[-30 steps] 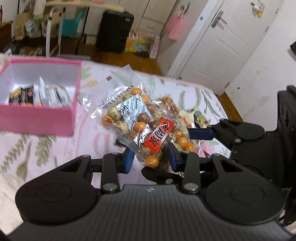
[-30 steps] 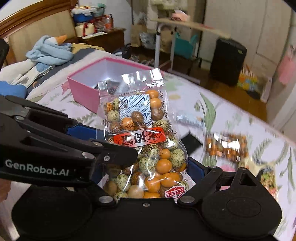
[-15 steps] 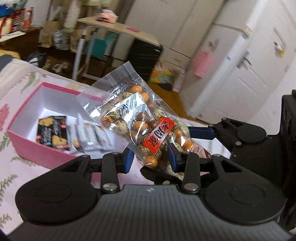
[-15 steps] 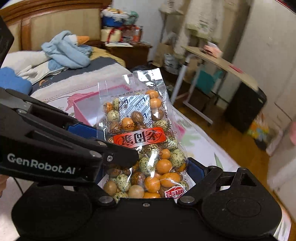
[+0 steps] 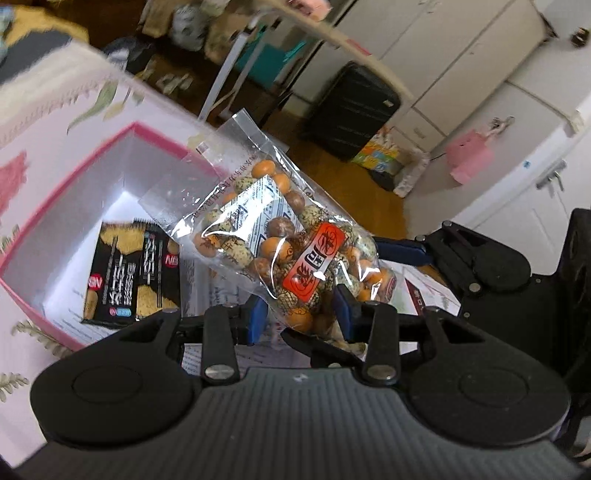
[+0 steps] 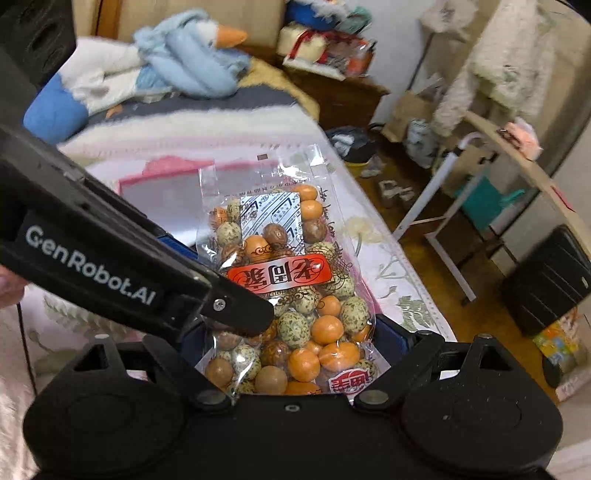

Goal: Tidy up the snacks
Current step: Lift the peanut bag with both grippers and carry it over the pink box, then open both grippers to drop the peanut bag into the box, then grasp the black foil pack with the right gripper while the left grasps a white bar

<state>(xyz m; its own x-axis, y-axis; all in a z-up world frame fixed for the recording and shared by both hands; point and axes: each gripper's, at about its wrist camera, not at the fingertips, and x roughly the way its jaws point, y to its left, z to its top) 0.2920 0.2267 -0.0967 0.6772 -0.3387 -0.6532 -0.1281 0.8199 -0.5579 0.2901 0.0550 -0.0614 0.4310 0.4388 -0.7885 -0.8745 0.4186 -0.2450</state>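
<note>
A clear bag of orange and speckled coated nuts (image 5: 291, 243) with a red label hangs over the open pink box (image 5: 74, 173) on the bed. My left gripper (image 5: 299, 314) is shut on the bag's lower end, blue pads pressing both sides. My right gripper (image 6: 291, 332) grips the same bag (image 6: 288, 280) across its width, with its pads against both edges. The left gripper's black finger (image 6: 229, 306) crosses that view from the left. Black snack packets (image 5: 122, 273) and white ones lie inside the box. The pink box (image 6: 147, 184) shows behind the bag in the right wrist view.
The floral bedsheet (image 6: 388, 266) ends at the bed's edge on the right, with wooden floor beyond. A blue and white goose plush (image 6: 177, 62) lies at the bed's head. A white folding table (image 5: 332, 33) and a black suitcase (image 5: 351, 114) stand on the floor.
Both grippers carried the bag sideways across the bed towards the pink box. The box was off to the left; it lies under and behind the bag now. Both grips are unchanged.
</note>
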